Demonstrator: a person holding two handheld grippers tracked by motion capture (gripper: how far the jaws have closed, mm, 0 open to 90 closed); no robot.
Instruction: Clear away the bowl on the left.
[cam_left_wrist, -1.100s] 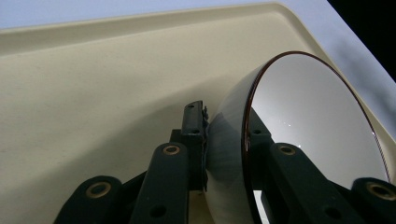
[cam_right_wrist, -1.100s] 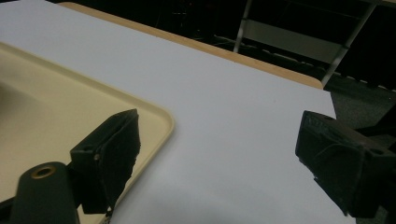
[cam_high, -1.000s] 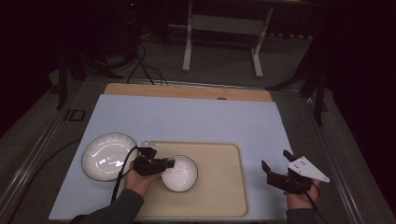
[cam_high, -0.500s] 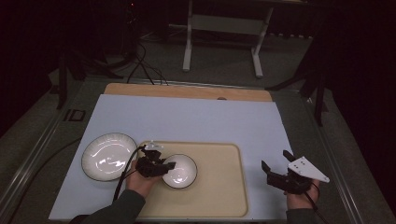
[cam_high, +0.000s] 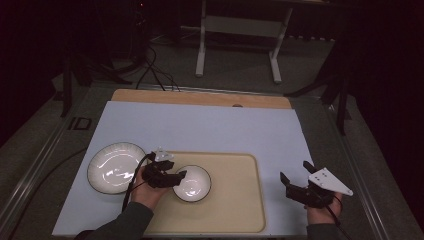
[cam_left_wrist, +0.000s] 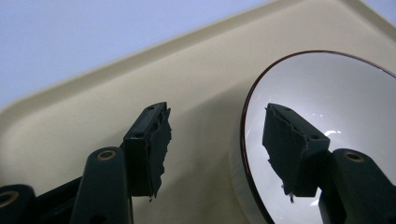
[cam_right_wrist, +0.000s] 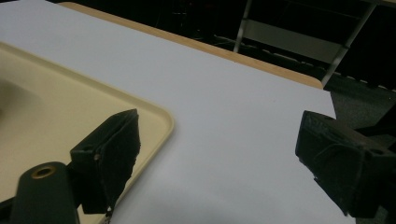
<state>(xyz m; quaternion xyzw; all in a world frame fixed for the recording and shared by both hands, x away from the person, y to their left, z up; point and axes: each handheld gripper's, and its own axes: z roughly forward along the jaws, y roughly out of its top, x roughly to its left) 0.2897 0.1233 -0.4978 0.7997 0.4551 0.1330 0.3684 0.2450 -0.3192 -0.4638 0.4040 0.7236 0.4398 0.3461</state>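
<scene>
Straddling the rim of the small white bowl (cam_left_wrist: 327, 121), my left gripper (cam_left_wrist: 215, 140) is keeping its jaws parted, one inside the bowl and one outside, neither pressing that I can see. That bowl (cam_high: 192, 183) is sitting upright, mouth up, on the left part of the beige tray (cam_high: 235, 210); being round, it has no long axis. Just left of the tray, a larger white plate (cam_high: 114, 167) is lying on the pale blue surface (cam_high: 210, 130). My right gripper (cam_high: 296, 184) is hovering wide open beside the tray's right edge, holding nothing.
</scene>
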